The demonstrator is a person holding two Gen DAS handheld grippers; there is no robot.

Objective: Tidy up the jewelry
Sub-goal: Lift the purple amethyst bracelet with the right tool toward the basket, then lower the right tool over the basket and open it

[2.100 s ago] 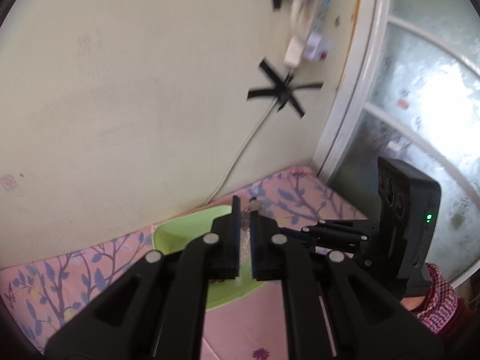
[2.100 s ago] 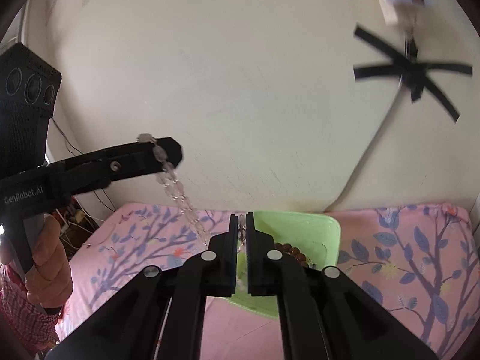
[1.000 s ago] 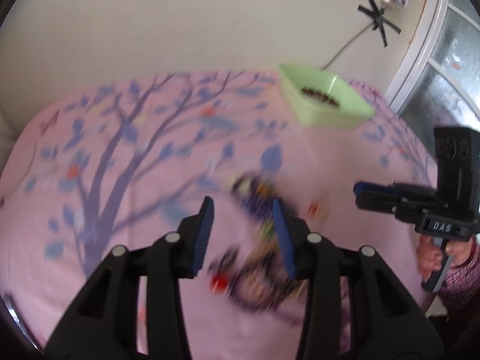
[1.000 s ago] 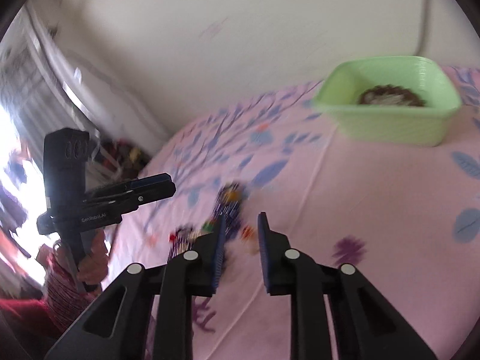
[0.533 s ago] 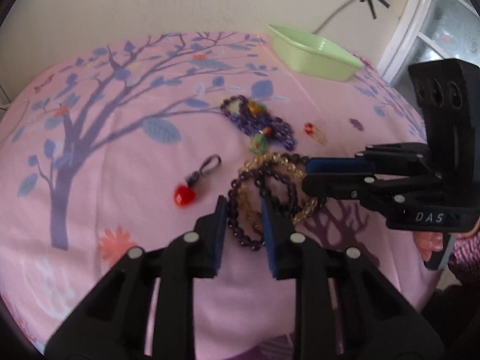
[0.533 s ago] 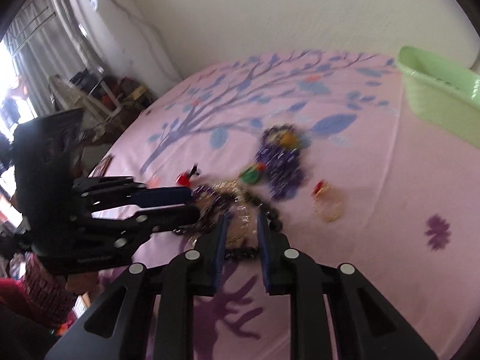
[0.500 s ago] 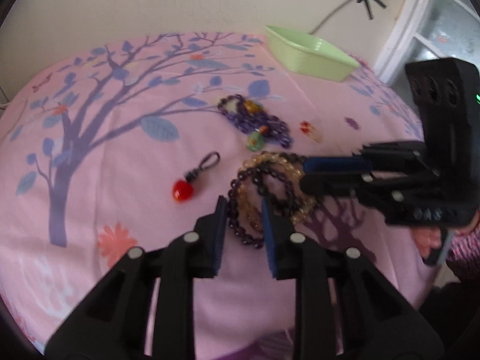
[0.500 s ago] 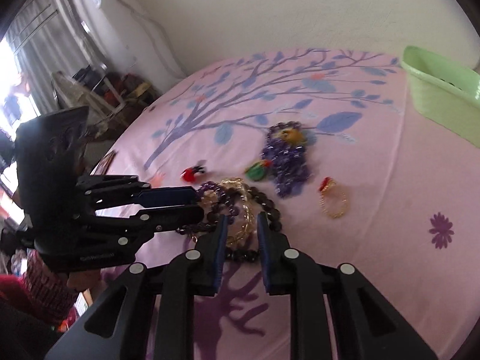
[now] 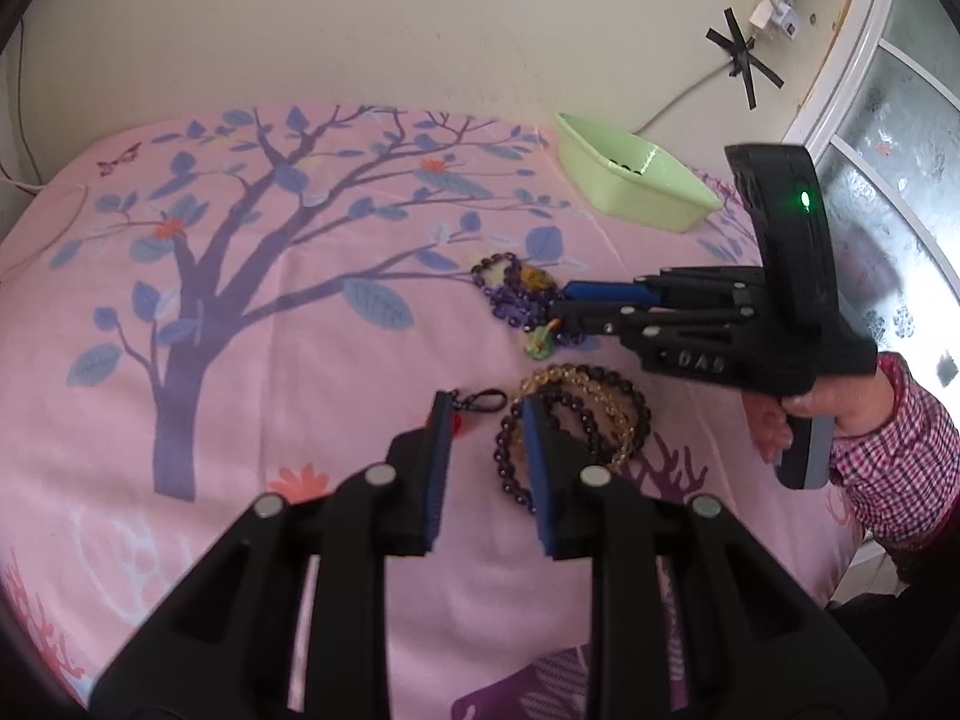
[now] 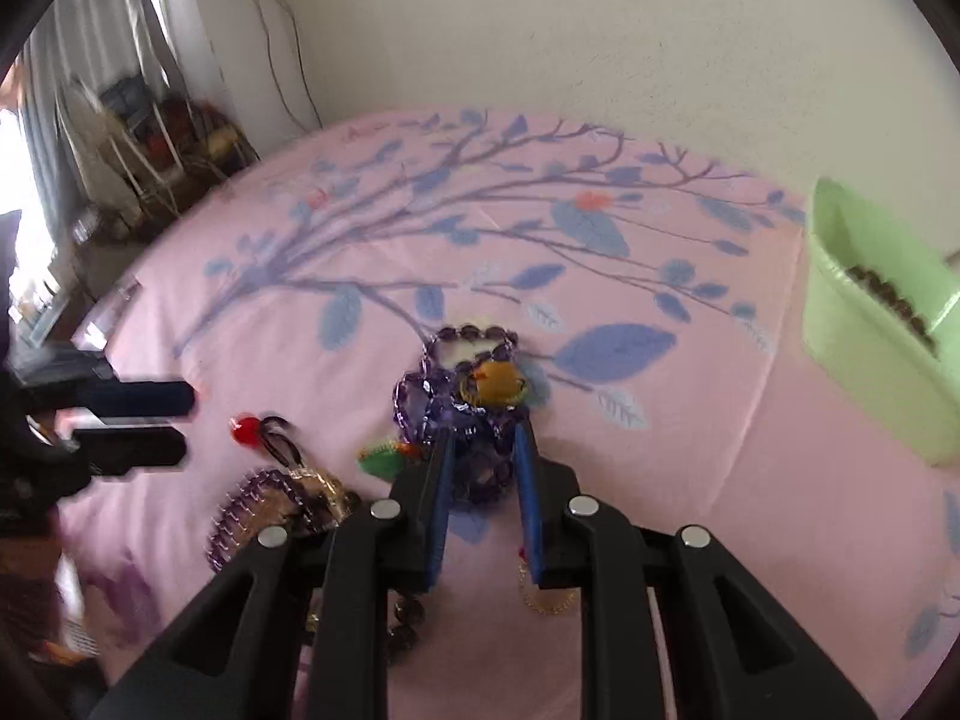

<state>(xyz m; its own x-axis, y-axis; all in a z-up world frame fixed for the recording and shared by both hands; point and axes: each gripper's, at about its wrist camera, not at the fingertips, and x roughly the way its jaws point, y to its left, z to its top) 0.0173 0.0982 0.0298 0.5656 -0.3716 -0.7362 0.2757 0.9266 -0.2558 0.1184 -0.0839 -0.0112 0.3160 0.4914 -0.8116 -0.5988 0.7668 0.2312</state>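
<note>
Jewelry lies on a pink floral cloth. My left gripper is open, low over the cloth, between a red heart charm on a clasp and a pile of dark and gold bead bracelets. My right gripper is open, its jaws on either side of a purple bead necklace with an amber pendant. A green pendant lies beside it. The right gripper also shows in the left wrist view. A light green bin with brown beads stands far right.
A gold ring with a red stone lies under my right gripper. A wall with a taped cable is behind the cloth, a window at the right. Cluttered shelves stand off the cloth's left edge.
Both grippers came down from the bin to the jewelry. In the last half second the right gripper shifted from the bracelet pile to the purple necklace, and the left moved toward the red charm.
</note>
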